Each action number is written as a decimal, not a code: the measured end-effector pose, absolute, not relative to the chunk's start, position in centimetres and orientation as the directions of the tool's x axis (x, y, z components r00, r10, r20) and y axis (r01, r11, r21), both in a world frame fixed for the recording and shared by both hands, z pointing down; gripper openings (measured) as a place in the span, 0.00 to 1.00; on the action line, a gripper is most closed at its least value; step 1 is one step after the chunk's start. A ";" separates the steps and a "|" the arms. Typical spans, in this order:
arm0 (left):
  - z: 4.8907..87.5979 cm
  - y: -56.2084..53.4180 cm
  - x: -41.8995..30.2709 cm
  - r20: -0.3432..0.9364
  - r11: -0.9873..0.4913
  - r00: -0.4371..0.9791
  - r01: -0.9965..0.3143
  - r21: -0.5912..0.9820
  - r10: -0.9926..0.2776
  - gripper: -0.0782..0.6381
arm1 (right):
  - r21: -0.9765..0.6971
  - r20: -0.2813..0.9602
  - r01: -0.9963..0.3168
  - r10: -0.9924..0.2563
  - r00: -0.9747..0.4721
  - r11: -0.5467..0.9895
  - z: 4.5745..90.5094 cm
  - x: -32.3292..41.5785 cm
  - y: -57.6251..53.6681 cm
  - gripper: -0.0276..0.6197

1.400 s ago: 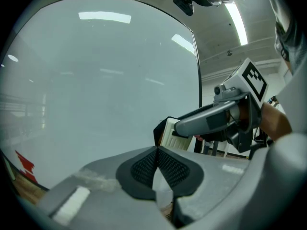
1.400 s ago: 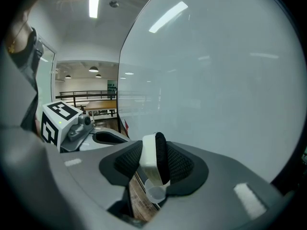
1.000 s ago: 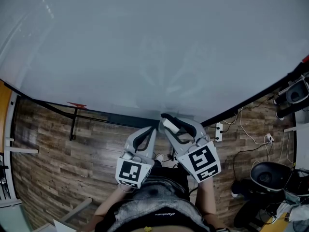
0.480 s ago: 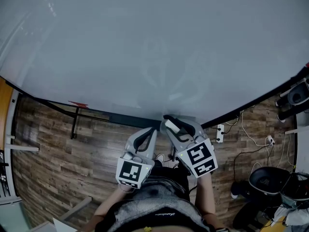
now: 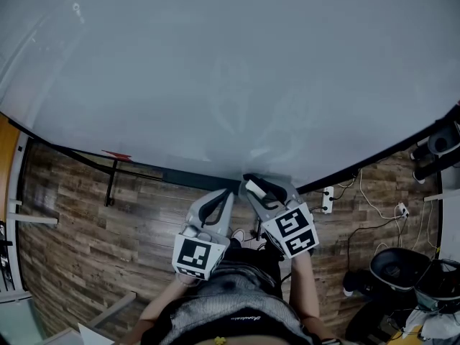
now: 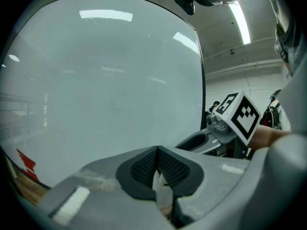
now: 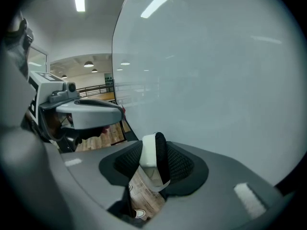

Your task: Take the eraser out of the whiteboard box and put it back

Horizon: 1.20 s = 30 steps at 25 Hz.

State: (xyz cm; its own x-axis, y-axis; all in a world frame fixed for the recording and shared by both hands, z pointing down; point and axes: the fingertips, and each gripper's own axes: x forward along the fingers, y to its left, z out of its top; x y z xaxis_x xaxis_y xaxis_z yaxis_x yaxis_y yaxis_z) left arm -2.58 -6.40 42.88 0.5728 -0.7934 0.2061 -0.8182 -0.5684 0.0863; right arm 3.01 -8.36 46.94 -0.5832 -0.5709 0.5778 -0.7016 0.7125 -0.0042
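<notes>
Right gripper [image 5: 251, 185] lowered | pinches eraser [image 7: 149, 153], clearest in own view | left gripper [image 6: 157, 153] closed

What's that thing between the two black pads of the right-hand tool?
The eraser, white with a black side, gripped between the pads of the right gripper. The right gripper view shows it plainly.

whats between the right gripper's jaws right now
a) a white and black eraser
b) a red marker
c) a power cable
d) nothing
a: in the right gripper view, the right gripper has its jaws closed on the white and black eraser.
</notes>
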 end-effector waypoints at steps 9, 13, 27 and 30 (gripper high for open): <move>43.1 -6.4 -2.6 0.213 -0.572 0.575 -0.816 0.082 -0.790 0.11 | -0.042 0.599 -0.707 -0.549 -0.583 0.706 49.1 3.0 -8.2 0.29; 43.5 -7.0 -2.6 0.217 -0.573 0.577 -0.815 0.086 -0.788 0.11 | -0.054 0.614 -0.707 -0.535 -0.581 0.705 50.4 3.0 -8.7 0.29; 43.6 -7.6 -2.3 0.226 -0.568 0.573 -0.818 0.093 -0.788 0.11 | -0.086 0.638 -0.718 -0.516 -0.572 0.691 52.8 3.6 -9.3 0.29; 43.5 -7.7 -2.3 0.228 -0.567 0.572 -0.818 0.095 -0.788 0.11 | -0.088 0.643 -0.720 -0.514 -0.569 0.688 53.1 3.7 -9.3 0.29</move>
State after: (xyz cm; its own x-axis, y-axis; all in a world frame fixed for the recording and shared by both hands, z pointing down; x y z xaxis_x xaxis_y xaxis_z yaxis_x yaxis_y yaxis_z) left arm -2.29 -7.66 43.48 0.5723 -0.7878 0.2279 -0.8183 -0.5670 0.0946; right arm 3.71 -9.33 53.08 -0.5686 -0.5136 0.6426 -0.7204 0.6880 -0.0876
